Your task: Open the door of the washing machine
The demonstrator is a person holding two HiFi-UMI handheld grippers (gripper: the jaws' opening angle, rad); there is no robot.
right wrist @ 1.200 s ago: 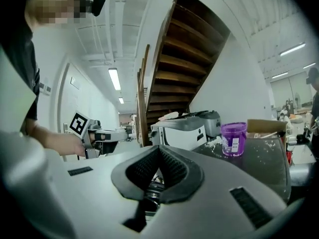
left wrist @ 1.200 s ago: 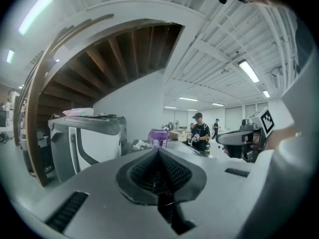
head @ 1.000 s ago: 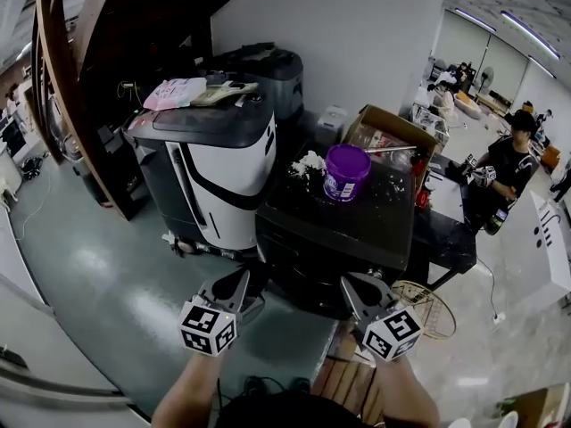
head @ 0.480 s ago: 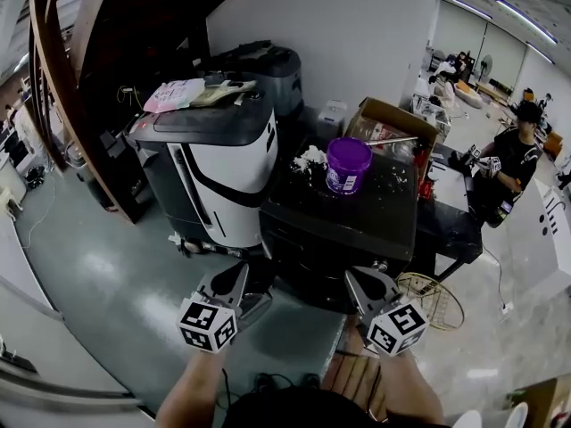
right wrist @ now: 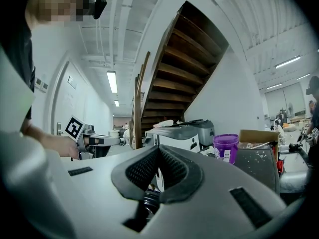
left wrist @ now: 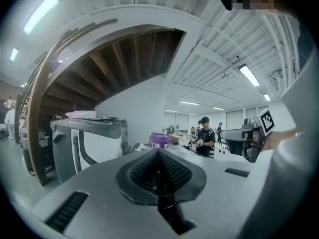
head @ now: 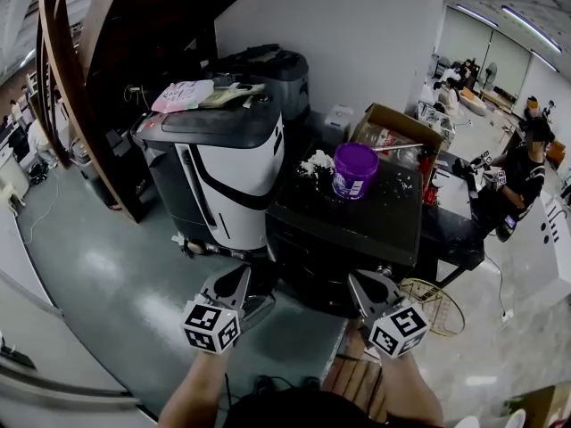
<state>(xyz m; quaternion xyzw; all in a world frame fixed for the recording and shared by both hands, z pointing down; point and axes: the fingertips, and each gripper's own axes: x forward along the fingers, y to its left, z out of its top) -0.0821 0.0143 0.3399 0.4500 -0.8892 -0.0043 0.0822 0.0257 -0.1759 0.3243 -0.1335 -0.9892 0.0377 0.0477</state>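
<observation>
Glossy grey floor [head: 107, 275] spreads through a workshop beneath dark wooden stairs. Low in the head view, the left tool [head: 241, 279] and right tool [head: 359, 282] are held side by side, each with its jaws pressed together on nothing. Just ahead of both stands the black washing machine [head: 357, 221], its front in shadow, with a purple bucket [head: 354, 169] on top. A white-and-grey machine [head: 227, 163] stands to its left.

floor [head: 107, 275] grey, glossy | on it: wht/gry machine [head: 227, 163], blk appliance [head: 375, 221], wire basket [head: 430, 307] | appliance top: purple tub [head: 354, 169], wht crumpled wad [head: 314, 163] just beside it | machine top: pink paper [head: 181, 94]
</observation>
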